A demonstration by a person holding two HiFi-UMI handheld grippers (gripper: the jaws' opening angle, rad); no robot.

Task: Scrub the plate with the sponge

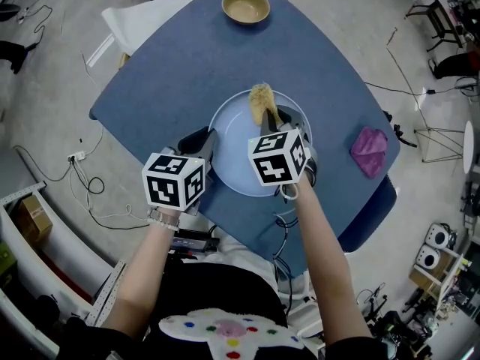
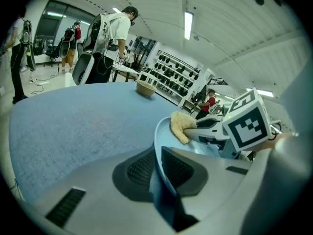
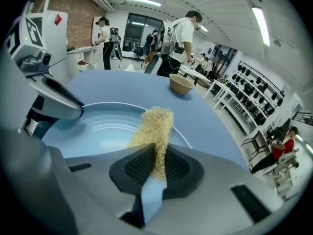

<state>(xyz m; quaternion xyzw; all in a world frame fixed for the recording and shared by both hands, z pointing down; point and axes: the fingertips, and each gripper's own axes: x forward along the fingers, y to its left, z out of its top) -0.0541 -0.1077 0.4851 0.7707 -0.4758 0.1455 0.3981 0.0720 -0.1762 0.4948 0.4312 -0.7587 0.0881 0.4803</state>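
Centrally on the blue, felt-textured table sits the round, smooth, pale-blue plate, ringed with shallow concentric ridges. The left gripper has its jaws clamped on the plate's near-left rim. The right gripper squeezes a coarse, straw-coloured, fibrous sponge over the plate's far part. A round tan bowl stands at the far edge, and a crumpled purple cloth lies to the right.

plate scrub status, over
Left gripper shut on pale blue round plate, near rim. Right gripper shut on yellow fibrous sponge, at plate's far edge. Tan bowl, purple cloth well clear.
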